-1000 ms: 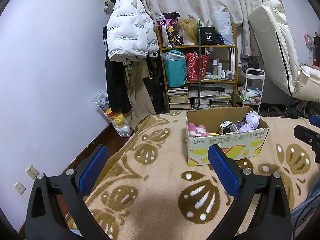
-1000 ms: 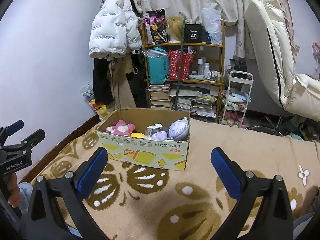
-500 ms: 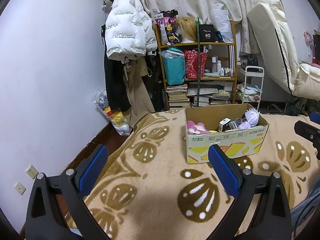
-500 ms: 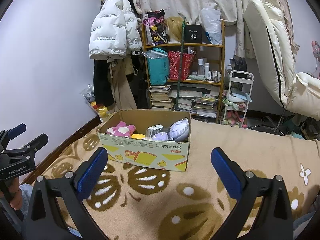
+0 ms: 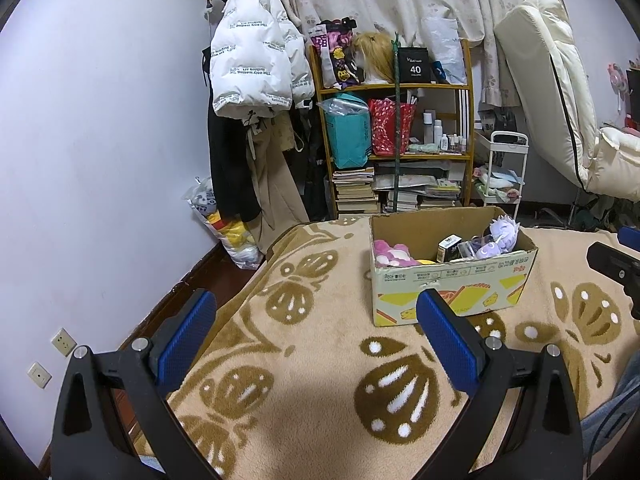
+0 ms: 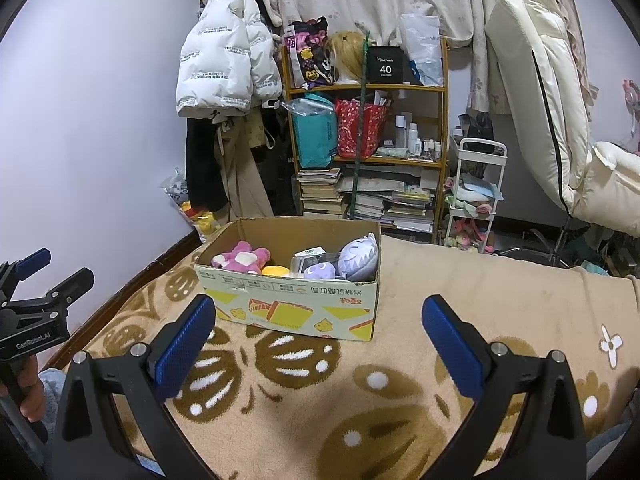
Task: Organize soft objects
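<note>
Right wrist view: cardboard box (image 6: pixel 292 308) ahead of both wide-spread, empty grippers (image 6: pixel 318 338), pink plush (image 6: pixel 242 258), purple plushes (image 6: pixel 358 258) inside.

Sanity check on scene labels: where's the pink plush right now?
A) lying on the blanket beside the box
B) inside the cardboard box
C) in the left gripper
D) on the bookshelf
B: the pink plush lies inside the cardboard box at its left end, below the rim, while the left gripper and the right gripper are both open and hold nothing.
</note>
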`<state>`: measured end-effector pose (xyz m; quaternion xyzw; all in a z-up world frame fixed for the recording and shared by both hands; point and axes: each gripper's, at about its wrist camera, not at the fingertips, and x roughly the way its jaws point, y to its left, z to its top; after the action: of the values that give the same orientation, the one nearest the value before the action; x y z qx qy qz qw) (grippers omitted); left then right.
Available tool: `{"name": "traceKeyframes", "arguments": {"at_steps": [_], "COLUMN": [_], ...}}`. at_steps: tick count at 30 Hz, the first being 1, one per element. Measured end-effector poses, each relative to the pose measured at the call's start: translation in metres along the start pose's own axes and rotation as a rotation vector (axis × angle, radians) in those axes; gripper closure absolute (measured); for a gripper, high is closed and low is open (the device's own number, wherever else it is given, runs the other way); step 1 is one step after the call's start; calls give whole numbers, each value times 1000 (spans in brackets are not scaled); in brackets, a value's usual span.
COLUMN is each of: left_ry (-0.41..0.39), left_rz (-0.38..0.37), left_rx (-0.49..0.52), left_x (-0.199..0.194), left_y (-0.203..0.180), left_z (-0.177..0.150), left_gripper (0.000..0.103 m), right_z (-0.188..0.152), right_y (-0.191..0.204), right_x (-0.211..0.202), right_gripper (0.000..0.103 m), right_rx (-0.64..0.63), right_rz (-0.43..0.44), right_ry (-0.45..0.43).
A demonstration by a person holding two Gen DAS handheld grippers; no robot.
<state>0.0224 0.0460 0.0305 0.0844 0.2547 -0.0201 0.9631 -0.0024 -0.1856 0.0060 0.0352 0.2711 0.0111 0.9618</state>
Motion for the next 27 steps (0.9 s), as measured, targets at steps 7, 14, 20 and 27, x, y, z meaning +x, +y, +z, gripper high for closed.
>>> {"name": "traceKeyframes", "arguments": {"at_steps": [7,14,20,27], "left_ry": [-3,2,2,9], "left_rz": [7,2,8,11], "left_rx": [3,2,4,13], "left_x": [-1,0,0,3], "left_y": [-3,-3,-3,-4], "left_z": [-1,-2,-2,-5], "left_gripper": [4,4,4,4], "right_z": [0,0,-1,-2], "right_y": [1,1,1,1], "right_x": [1,0,1,3], "right_gripper": [0,0,0,0], "right_rx": [1,0,2,3], "right_rz": [-2,-2,-1,-2], "right_ry": [0,0,2,5]}}
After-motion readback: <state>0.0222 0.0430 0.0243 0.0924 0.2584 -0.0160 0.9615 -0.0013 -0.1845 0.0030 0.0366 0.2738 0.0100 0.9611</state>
